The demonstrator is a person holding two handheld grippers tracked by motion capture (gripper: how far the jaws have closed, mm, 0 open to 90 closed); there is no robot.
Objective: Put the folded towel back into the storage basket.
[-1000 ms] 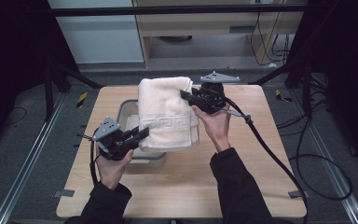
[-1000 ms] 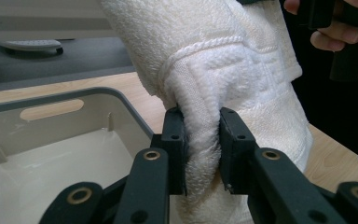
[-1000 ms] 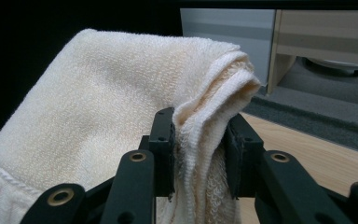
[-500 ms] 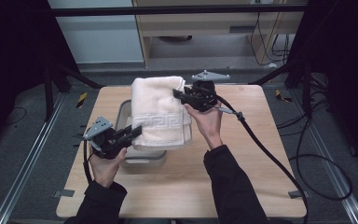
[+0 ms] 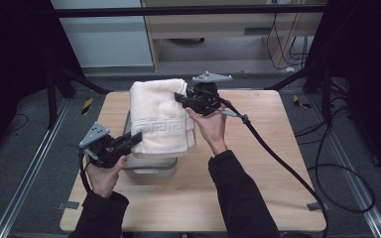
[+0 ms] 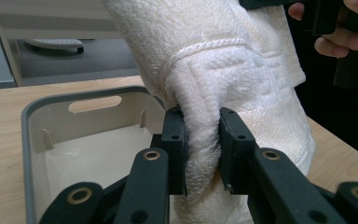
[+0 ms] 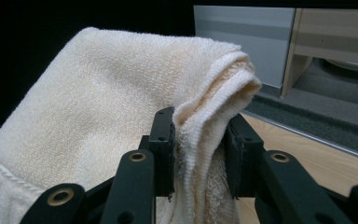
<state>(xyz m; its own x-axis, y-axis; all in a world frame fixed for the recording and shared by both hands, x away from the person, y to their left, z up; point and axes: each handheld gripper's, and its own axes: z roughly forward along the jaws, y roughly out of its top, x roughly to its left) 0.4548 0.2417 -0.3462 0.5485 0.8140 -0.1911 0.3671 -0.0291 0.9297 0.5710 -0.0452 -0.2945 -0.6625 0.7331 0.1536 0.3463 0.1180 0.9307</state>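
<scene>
A folded cream towel [image 5: 159,116] with a woven key-pattern band hangs in the air over a grey plastic tub [image 5: 154,166]. My left gripper [image 5: 134,139] is shut on the towel's lower left edge; in the left gripper view the towel [image 6: 223,88] bunches between my left gripper [image 6: 202,151] jaws, with the tub [image 6: 32,140] below. My right gripper [image 5: 179,97] is shut on the towel's upper right corner. In the right gripper view the folded layers of the towel [image 7: 121,107] are pinched in my right gripper [image 7: 198,151]. The towel hides most of the tub's inside.
The wooden table [image 5: 278,163] has bare room to the right and in front of the tub. A thick black cable [image 5: 273,153] trails from the right gripper across the table's right side. Beyond the table stand a cabinet and dark curtains.
Both grippers have carried the towel leftwards over the tub, keeping their hold on it.
</scene>
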